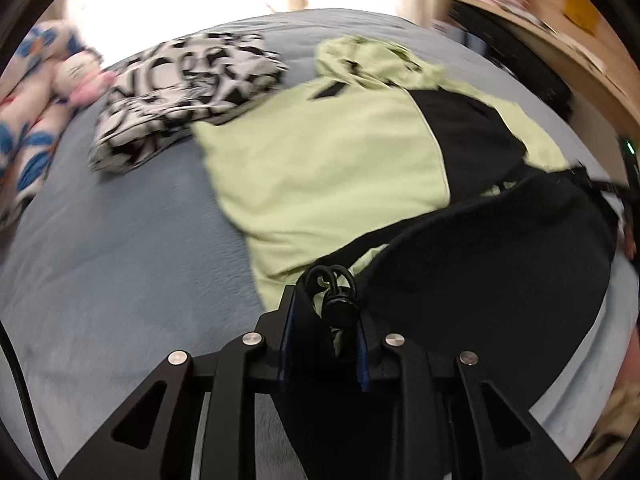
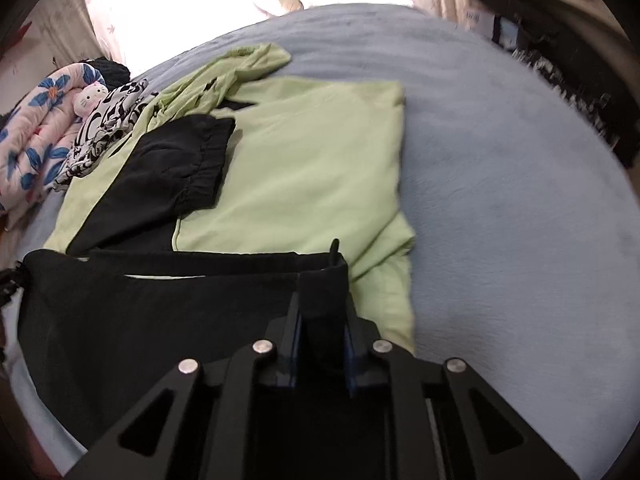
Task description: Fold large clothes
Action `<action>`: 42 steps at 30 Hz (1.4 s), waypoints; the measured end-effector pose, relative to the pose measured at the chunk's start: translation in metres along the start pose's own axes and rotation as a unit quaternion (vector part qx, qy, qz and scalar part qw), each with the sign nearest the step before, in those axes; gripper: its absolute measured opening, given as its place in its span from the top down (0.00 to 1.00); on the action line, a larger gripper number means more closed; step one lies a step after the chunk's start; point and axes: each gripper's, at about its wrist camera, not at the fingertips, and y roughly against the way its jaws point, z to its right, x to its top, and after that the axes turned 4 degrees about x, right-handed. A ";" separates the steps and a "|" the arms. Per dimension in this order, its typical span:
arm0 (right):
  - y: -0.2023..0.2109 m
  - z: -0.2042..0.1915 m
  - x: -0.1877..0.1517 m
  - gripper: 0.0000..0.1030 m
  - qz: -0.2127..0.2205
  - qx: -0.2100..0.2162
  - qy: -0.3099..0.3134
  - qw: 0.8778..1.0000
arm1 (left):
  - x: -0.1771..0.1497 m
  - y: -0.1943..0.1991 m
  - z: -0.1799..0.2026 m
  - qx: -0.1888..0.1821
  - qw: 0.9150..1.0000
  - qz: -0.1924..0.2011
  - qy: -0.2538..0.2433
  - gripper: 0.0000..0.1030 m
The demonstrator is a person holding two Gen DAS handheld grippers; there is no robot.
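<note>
A light green jacket with black panels [image 1: 328, 160] lies spread on the grey-blue bed [image 1: 120, 248]; it also shows in the right wrist view [image 2: 304, 168]. Its black hem [image 1: 500, 256] is lifted and stretched between my two grippers. My left gripper [image 1: 326, 312] is shut on the hem's left corner, beside a black cord stopper [image 1: 338, 304]. My right gripper [image 2: 322, 296] is shut on the hem's right corner [image 2: 324, 280]. A black sleeve [image 2: 176, 168] lies folded over the jacket's body. The hood [image 2: 248, 60] lies at the far end.
A black-and-white patterned garment [image 1: 188, 92] lies folded left of the jacket. A floral quilt [image 2: 36, 128] and a pink plush toy [image 2: 90, 98] sit at the bed's far left. A wooden shelf [image 1: 560, 44] stands on the right. Bare bed lies right of the jacket [image 2: 500, 168].
</note>
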 end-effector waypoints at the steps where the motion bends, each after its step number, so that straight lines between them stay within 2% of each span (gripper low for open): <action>1: 0.010 0.001 0.001 0.86 0.015 0.002 -0.002 1.000 | 0.001 0.006 0.000 0.009 1.000 0.002 0.008 0.78; 4: 0.042 -0.006 0.006 0.86 0.062 0.000 0.007 0.998 | 0.006 0.025 0.011 0.048 0.999 0.016 0.004 0.79; 7: 0.077 -0.016 0.014 0.86 0.112 -0.012 0.025 0.993 | 0.014 0.050 0.025 0.102 0.994 0.046 -0.005 0.79; 11: 0.118 -0.028 0.031 0.86 0.172 -0.022 0.038 0.984 | 0.031 0.077 0.026 0.144 0.986 0.079 0.007 0.79; 14: 0.141 -0.043 0.050 0.86 0.220 -0.034 0.054 0.974 | 0.049 0.091 0.026 0.183 0.977 0.107 0.014 0.79; 16: 0.151 -0.052 0.066 0.86 0.249 -0.043 0.062 0.966 | 0.065 0.098 0.027 0.221 0.966 0.134 0.013 0.79; 20: 0.141 -0.066 0.109 0.86 0.280 -0.064 0.062 0.956 | 0.102 0.093 0.019 0.267 0.949 0.167 0.022 0.79; 23: 0.114 -0.065 0.139 0.86 0.273 -0.078 0.050 0.958 | 0.135 0.067 0.008 0.281 0.944 0.169 0.025 0.79; 25: 0.081 -0.060 0.160 0.86 0.251 -0.084 0.037 0.964 | 0.153 0.044 0.001 0.286 0.944 0.161 0.026 0.79; 30: -0.015 -0.045 0.188 0.86 0.174 -0.104 0.009 0.979 | 0.182 -0.051 -0.018 0.277 0.955 0.104 0.035 0.79; 34: -0.089 -0.033 0.195 0.86 0.110 -0.116 -0.014 0.987 | 0.184 -0.124 -0.025 0.273 0.960 0.048 0.044 0.78; 37: -0.126 -0.023 0.196 0.84 0.064 -0.118 -0.040 0.990 | 0.177 -0.170 -0.028 0.271 0.962 -0.006 0.041 0.69; 38: -0.132 -0.020 0.195 0.79 0.052 -0.115 -0.050 0.991 | 0.174 -0.179 -0.028 0.269 0.962 -0.018 0.043 0.62; 39: -0.135 -0.015 0.194 0.76 0.046 -0.109 -0.061 0.991 | 0.173 -0.182 -0.031 0.272 0.961 -0.018 0.051 0.54; 40: -0.133 -0.010 0.192 0.75 0.049 -0.094 -0.073 0.992 | 0.173 -0.179 -0.035 0.264 0.962 -0.012 0.064 0.50; 42: -0.123 0.003 0.188 0.72 0.060 -0.054 -0.098 0.992 | 0.172 -0.168 -0.052 0.214 0.972 -0.005 0.101 0.40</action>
